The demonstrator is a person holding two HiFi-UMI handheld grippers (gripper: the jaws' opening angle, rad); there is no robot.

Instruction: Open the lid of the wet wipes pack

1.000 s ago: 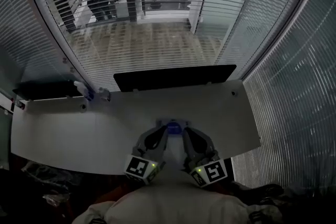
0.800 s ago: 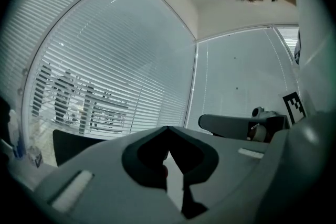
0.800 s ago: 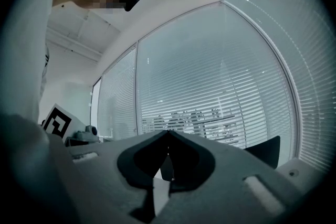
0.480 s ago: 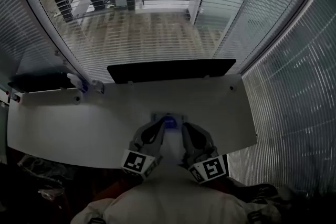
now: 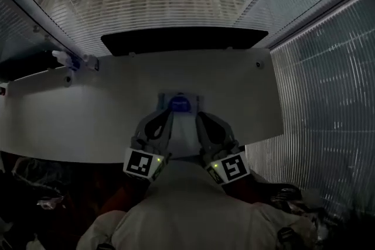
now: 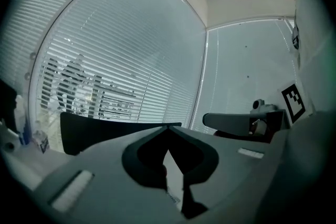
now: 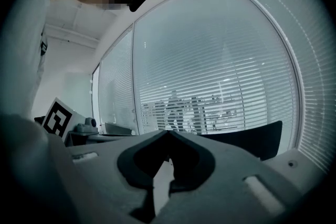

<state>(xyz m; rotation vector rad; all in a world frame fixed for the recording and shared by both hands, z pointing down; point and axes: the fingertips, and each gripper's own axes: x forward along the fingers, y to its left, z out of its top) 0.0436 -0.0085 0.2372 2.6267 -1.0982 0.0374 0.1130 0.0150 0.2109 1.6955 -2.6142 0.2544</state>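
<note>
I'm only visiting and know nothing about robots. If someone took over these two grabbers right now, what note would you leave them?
Left gripper: fingers together, empty.
Right gripper: the same, shut and empty.
Pack: flat on the table, between the two tips, with the blue lid facing up. I can't tell whether either tip touches it.
Done: nothing yet; the lid looks closed.
Left: catch the lid's edge and lift it open.
</note>
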